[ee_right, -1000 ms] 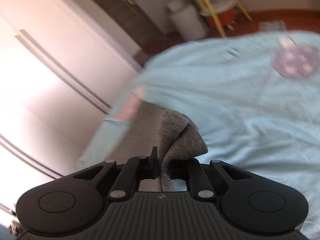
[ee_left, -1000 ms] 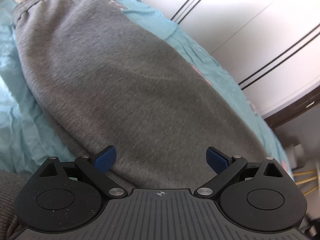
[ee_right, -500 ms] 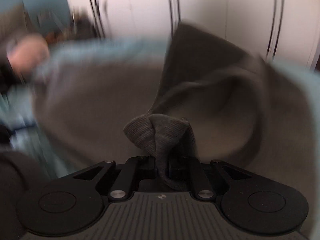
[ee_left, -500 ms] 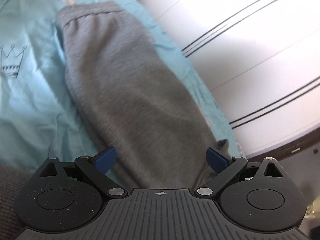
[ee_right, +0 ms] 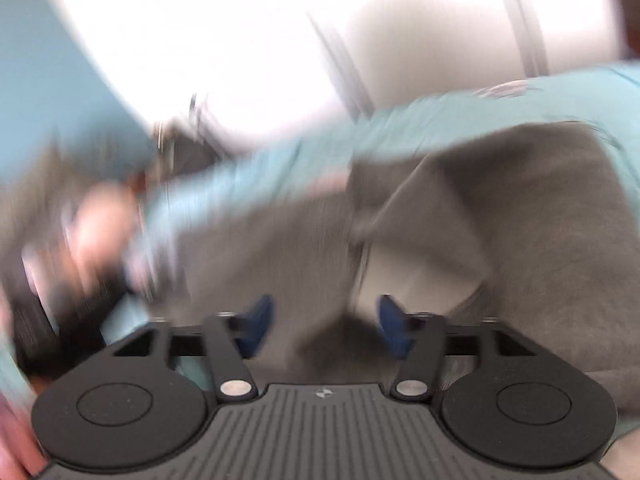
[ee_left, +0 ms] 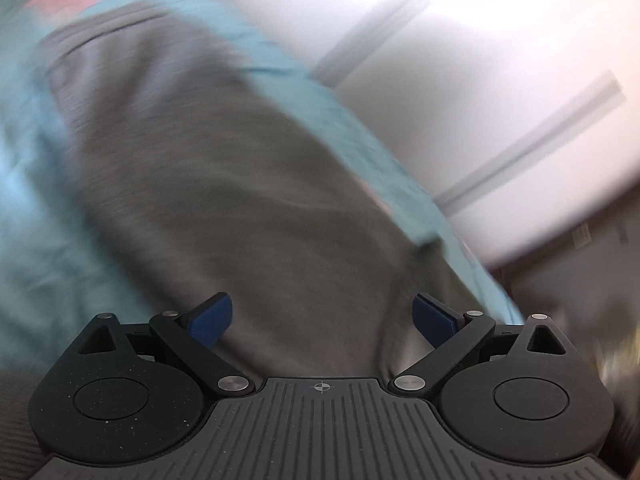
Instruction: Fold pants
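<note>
Both views are blurring; the left gripper (ee_left: 322,318) and right gripper (ee_right: 324,326) are gaping empty over grey pants (ee_left: 224,184) filling mid-frame on the teal sheet (ee_left: 28,220).

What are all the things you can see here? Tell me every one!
Pants: one pair, grey, lying on the bed sheet, one part folded over in the right wrist view.
Bed sheet: one, light teal with pink prints, under the pants.
Wardrobe doors: white with thin dark lines, behind the bed.
Left gripper: one, black with blue pads, open over the pants.
Right gripper: one, black with blue pads, open over the pants.
Person's hand: one, blurred, left side of the right wrist view.
</note>
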A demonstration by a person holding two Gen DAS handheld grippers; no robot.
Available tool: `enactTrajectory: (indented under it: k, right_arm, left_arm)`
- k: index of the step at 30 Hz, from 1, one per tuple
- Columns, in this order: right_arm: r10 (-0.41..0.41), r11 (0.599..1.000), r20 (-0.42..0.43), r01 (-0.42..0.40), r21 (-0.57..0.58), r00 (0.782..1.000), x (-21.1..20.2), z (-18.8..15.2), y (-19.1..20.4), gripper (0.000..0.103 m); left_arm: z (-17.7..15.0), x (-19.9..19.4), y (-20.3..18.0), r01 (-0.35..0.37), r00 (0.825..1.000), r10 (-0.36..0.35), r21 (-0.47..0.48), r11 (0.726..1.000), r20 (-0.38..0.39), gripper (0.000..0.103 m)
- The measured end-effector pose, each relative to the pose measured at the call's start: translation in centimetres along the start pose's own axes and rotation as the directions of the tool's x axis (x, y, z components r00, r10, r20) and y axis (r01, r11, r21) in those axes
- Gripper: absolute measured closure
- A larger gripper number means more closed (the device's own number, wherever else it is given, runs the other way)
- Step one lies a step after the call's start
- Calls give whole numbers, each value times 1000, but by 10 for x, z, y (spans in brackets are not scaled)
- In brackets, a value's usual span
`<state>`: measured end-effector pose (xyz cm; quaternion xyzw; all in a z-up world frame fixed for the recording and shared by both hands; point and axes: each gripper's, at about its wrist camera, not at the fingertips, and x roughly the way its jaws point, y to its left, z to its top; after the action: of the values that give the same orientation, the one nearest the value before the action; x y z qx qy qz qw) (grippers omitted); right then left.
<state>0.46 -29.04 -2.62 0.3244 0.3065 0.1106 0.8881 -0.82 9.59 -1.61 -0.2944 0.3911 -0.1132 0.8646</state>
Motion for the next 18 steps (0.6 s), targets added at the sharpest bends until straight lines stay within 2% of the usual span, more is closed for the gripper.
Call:
enactTrajectory:
  k: [1, 3, 4, 6, 8, 10, 11, 13, 14, 15, 16, 17, 18]
  right_arm:
    - [4, 997, 44, -7, 73, 999, -8, 9, -8, 26]
    - [-17, 983, 102, -2, 183, 995, -15, 23, -24, 17]
    - [-40, 975, 101, 17, 223, 994, -11, 30, -30, 14]
    - [-76, 953, 56, 56, 299, 996, -3, 42, -45, 13]
    - [-102, 933, 18, 89, 350, 995, 3, 49, -57, 13]
    - [-131, 927, 24, 114, 359, 991, 0, 48, -65, 8]
    - [-138, 927, 30, 119, 355, 990, -1, 45, -67, 7]
    - [-136, 926, 38, 114, 361, 990, 1, 39, -71, 6]
    - [-126, 922, 36, 104, 372, 991, 2, 33, -74, 6]
    - [-119, 918, 25, 101, 384, 993, 3, 30, -78, 6]
    - [-117, 914, 12, 103, 392, 993, 1, 27, -83, 6]
    - [-114, 914, 1, 105, 391, 993, 3, 26, -84, 6]
    - [-112, 917, -3, 104, 384, 994, 1, 25, -85, 6]
  left_arm:
    - [-4, 1, -15, 20, 1000, -21, 95, 995, 1, 3]
    - [-16, 4, -46, 49, 999, -52, 284, 958, 5, 3]
    - [-24, 5, -61, 67, 997, -72, 375, 925, -1, 3]
    - [-39, 14, -86, 111, 994, -102, 526, 843, -45, 3]
    - [-49, 24, -100, 160, 987, -127, 600, 784, -98, 3]
    - [-56, 35, -107, 182, 983, -130, 637, 749, -129, 4]
    - [-59, 41, -109, 183, 983, -118, 647, 740, -142, 9]
    - [-59, 61, -110, 186, 976, -66, 643, 743, -206, 35]
    - [-59, 75, -109, 185, 965, -19, 624, 760, -263, 58]
    - [-59, 82, -103, 162, 958, 25, 610, 776, -287, 73]
    - [-59, 85, -97, 149, 955, 41, 592, 792, -295, 77]
    - [-55, 82, -92, 146, 954, 31, 556, 818, -297, 87]
    - [-51, 79, -86, 139, 954, 26, 517, 845, -299, 91]
